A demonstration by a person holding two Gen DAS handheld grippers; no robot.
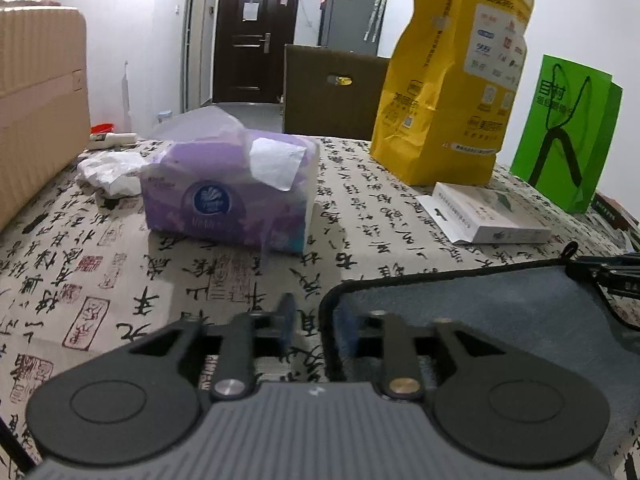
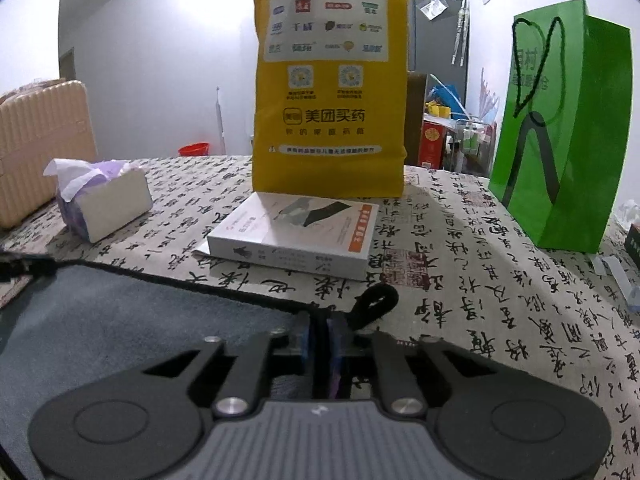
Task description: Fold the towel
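Note:
A grey-blue towel (image 1: 500, 320) with a black hem lies flat on the calligraphy tablecloth (image 1: 120, 264). My left gripper (image 1: 314, 330) is open, its jaws straddling the towel's near left corner edge. In the right wrist view the towel (image 2: 120, 320) spreads to the left. My right gripper (image 2: 320, 340) is shut on the towel's right corner, beside its black hanging loop (image 2: 374, 304). The right gripper also shows at the far right of the left wrist view (image 1: 600, 276).
A purple tissue pack (image 1: 236, 200), a yellow paper bag (image 1: 452, 80), a white box (image 2: 296, 236) and a green bag (image 2: 560, 128) stand behind the towel. A beige suitcase (image 1: 36, 112) is at the left.

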